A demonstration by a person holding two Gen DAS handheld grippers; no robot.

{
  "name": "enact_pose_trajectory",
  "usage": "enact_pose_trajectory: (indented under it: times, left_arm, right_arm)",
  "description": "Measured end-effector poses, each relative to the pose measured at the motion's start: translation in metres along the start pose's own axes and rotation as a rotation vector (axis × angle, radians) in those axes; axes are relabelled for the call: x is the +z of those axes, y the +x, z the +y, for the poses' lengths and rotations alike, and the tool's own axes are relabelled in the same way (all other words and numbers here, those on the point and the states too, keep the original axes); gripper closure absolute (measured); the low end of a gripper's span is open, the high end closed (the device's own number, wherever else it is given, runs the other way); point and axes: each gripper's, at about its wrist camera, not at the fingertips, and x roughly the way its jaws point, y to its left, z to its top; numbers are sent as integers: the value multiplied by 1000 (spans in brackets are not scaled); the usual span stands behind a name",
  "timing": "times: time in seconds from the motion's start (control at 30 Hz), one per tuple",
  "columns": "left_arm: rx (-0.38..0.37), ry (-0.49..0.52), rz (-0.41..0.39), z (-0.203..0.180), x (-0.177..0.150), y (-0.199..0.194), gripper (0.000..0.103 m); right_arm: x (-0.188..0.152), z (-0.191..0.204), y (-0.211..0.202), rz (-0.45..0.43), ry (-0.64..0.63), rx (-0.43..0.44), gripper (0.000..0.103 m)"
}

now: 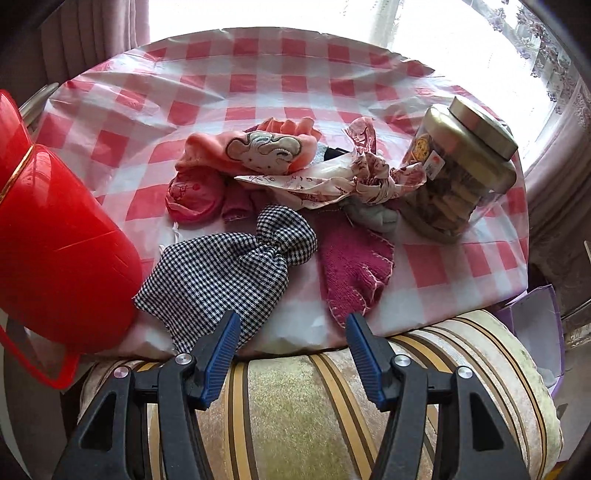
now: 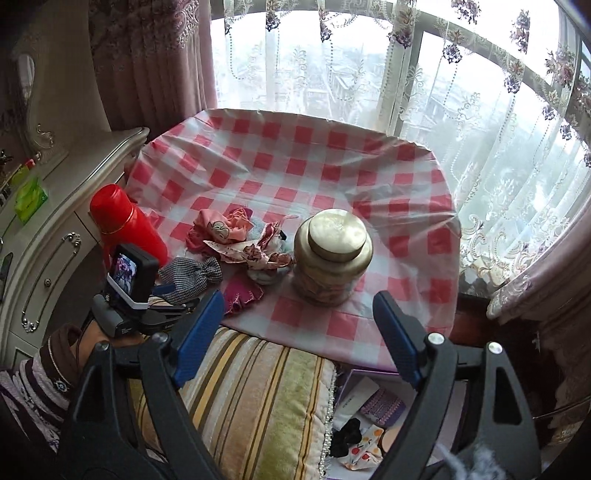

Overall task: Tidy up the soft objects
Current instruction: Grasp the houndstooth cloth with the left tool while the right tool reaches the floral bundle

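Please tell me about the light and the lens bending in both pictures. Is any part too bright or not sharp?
Left wrist view: the window behind the table is burnt out to white, the table edge bows from the fisheye, and the cloths are sharp. Right wrist view: the window is milder, so the curtain pattern shows; its frame curves; the jar lid carries a soft glare.

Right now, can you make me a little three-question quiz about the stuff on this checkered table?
1. True or false: the left gripper is holding a cloth.
2. Which thing lies nearest the left gripper: A) houndstooth cloth B) glass jar C) peach baby hat?
3. Fill in: the red flask stands at the table's ____ edge in the right wrist view.

Key: 1 false, its jaws are open and empty. 2 A. 3 left.
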Motion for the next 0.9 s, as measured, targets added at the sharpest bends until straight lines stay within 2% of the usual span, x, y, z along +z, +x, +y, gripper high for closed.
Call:
enact_pose_trajectory:
  times: [0.27,0.57,0.73,0.8,0.9]
  left_arm:
    - [-31,-7,25,1,0,10,43]
    - [-36,-25,24,9,5,15,43]
    - [-48,-26,24,11,7,18,43]
    - [-55,-36,26,13,7,20,43]
    - [-69,-59,37,18,7,24,43]
  right_arm:
    - [15,14,8,-12,-12,69,18]
    - [26,25,14,4,-9,88,18]
    - [38,42,14,-7,-23,83,18]
    - [42,46,14,-14,-40,54,18]
    - [45,45,20,6,-28,55,18]
